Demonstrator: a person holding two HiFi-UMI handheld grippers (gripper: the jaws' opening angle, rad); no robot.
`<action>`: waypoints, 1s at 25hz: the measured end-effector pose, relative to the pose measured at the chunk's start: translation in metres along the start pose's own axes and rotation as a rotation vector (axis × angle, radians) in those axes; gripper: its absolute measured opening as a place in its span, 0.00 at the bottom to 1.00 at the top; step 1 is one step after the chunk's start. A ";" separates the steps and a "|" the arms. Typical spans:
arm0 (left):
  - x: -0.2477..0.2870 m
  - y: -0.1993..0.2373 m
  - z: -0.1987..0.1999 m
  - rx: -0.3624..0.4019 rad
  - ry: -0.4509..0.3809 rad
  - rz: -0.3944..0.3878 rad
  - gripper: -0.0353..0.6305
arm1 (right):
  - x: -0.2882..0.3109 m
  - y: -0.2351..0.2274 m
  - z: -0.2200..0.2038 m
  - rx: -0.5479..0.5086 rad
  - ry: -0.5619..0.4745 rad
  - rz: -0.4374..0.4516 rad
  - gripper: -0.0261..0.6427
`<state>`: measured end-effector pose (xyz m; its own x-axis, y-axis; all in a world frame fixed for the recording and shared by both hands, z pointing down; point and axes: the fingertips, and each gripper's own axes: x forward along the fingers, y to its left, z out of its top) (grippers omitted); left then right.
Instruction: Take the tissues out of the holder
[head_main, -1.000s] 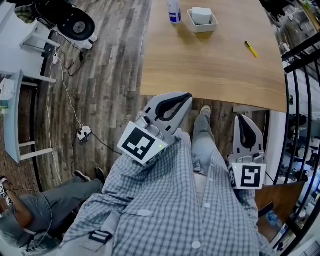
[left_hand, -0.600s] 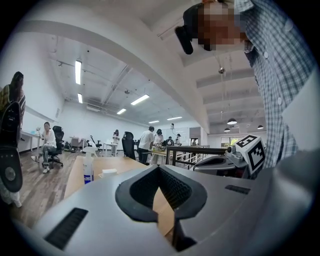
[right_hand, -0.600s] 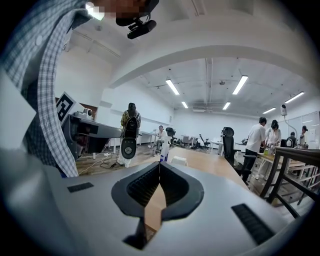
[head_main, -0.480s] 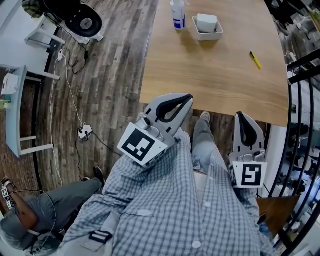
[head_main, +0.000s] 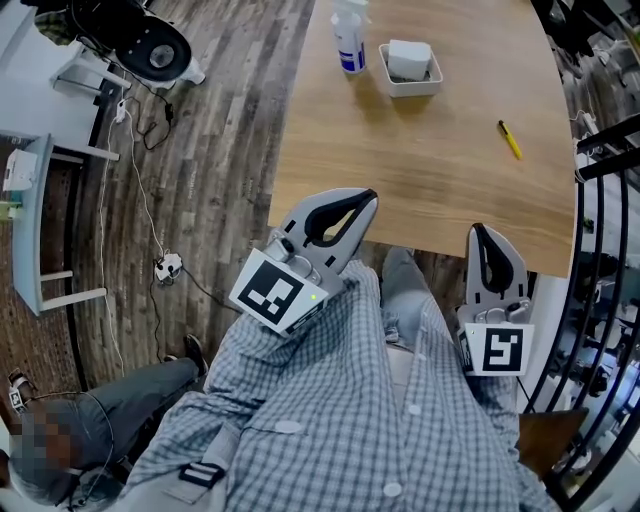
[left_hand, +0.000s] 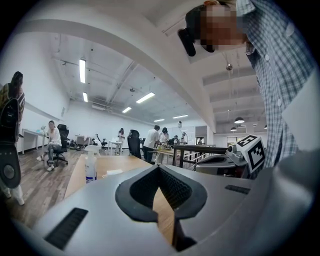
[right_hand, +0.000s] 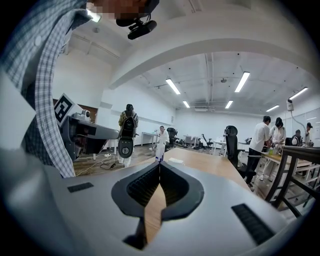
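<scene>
A white tissue holder (head_main: 410, 70) with a stack of white tissues (head_main: 408, 55) stands at the far end of the wooden table (head_main: 430, 170). Both grippers hang well short of it, close to my body. My left gripper (head_main: 366, 197) reaches just over the table's near edge, shut and empty. My right gripper (head_main: 481, 232) is by the near right edge, also shut with nothing in it. In the left gripper view the closed jaws (left_hand: 159, 167) point along the table, with the holder (left_hand: 114, 172) small in the distance.
A spray bottle (head_main: 350, 35) stands just left of the holder and a yellow pen (head_main: 510, 139) lies to the table's right. Black railing (head_main: 600, 150) runs along the right. Cables and a power strip (head_main: 167, 267) lie on the floor at left; a seated person (head_main: 100, 420) is at lower left.
The table has come nearer in the head view, and the left gripper's tip now overlaps its near edge. Both grippers stay shut and empty.
</scene>
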<state>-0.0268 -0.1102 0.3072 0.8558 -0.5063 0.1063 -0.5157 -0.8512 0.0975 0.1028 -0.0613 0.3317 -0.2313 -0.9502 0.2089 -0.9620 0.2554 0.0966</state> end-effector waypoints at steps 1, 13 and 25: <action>0.004 0.002 0.000 -0.002 0.002 0.004 0.06 | 0.004 -0.004 0.002 0.004 -0.009 0.003 0.06; 0.066 0.038 0.016 0.003 0.008 0.050 0.06 | 0.055 -0.059 0.004 -0.022 0.011 0.054 0.06; 0.103 0.062 0.020 -0.032 0.022 0.141 0.06 | 0.117 -0.103 0.019 -0.069 -0.007 0.144 0.06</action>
<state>0.0301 -0.2181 0.3043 0.7739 -0.6171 0.1425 -0.6320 -0.7670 0.1112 0.1719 -0.2024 0.3277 -0.3673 -0.9039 0.2190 -0.9066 0.4006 0.1328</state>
